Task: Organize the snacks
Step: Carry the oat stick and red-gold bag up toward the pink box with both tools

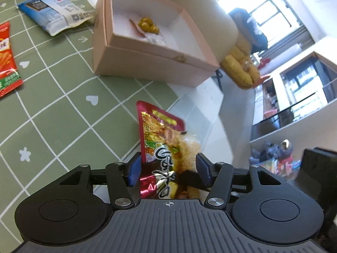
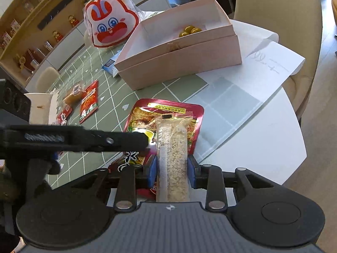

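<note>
Left tool (image 1: 168, 169) is released, jaws wide w/ the maroon snack pouch (image 1: 157, 139) loose between them, lower end hidden behind the tool body, long axis running away toward the pink box (image 1: 151, 63). Right tool (image 2: 171, 171) grasps a clear cereal bar (image 2: 173, 158), lengthwise away from cam, over the pouch on the tabletop (image 2: 263, 147); bar's near end is cut off.

Pink box (image 2: 181, 63) sits on a green tablecloth (image 1: 52, 109) with white grid lines, little white hearts; beside the box, a blue-and-white packet (image 1: 54, 12).
</note>
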Demonstrator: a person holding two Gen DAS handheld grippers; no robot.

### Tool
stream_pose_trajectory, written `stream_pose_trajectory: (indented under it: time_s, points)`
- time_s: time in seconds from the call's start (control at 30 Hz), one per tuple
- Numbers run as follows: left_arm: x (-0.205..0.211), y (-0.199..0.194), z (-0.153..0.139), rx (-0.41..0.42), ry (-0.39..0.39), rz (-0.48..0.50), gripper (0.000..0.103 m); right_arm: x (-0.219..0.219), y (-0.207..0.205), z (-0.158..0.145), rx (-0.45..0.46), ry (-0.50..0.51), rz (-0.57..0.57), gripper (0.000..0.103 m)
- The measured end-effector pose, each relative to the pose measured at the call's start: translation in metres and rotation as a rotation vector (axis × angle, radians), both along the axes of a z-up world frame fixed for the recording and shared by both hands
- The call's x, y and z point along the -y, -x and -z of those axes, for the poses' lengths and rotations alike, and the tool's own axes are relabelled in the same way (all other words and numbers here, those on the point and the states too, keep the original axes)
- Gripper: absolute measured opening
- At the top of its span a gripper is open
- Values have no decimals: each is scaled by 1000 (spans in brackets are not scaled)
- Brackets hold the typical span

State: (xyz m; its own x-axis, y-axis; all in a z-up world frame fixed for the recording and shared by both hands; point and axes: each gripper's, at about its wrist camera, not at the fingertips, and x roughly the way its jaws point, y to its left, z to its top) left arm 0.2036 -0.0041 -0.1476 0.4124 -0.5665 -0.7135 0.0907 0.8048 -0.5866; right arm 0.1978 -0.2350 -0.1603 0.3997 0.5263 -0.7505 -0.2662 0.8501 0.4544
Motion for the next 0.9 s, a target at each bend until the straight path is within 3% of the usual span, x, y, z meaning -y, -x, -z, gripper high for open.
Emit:
stream_pose_trajectory:
  time_s: [0.17,0.3,0.43,0.53,0.63,0.73,0.9]
  points:
    - [1,11,-30,54,59,1,37,9,4,-6,8,74,33,31]
    - [21,5,-29,60,-2,38,39,15,10,-6,34,141,42,31]
    - [36,-3,-8,40,-76,49,52,16,8,-5,31,140,40,31]
    - [34,-8,9,5,-73,39,52,19,9,-5,29,122,39,31]
    - [25,-8,15,-15,-8,21,49,21,9,-4,26,108,39,31]
    - [17,-5,2,4,29,-5,38,20,7,-5,15,97,40,31]
    - [11,4,-38,104,39,7,33,10,0,-7,-21,28,7,29]
